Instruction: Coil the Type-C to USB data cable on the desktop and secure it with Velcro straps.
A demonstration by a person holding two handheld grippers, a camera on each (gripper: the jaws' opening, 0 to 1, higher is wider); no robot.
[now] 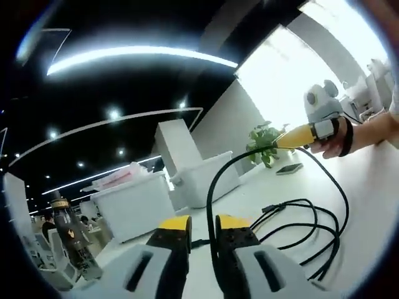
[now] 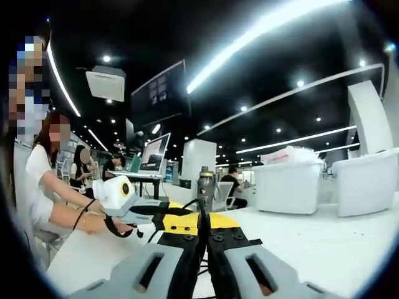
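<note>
Right claw [image 2: 201,233] pinches the black cable [image 2: 201,215] above the white desktop [image 2: 324,243].

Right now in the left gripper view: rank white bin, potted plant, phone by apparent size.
1. White bin: largest by far.
2. Potted plant: clearly smaller in frame.
3. Phone: smallest, a thin dark slab on the desk.
Plant and phone sit farther back than the bin, so true sizes are unsure.
</note>
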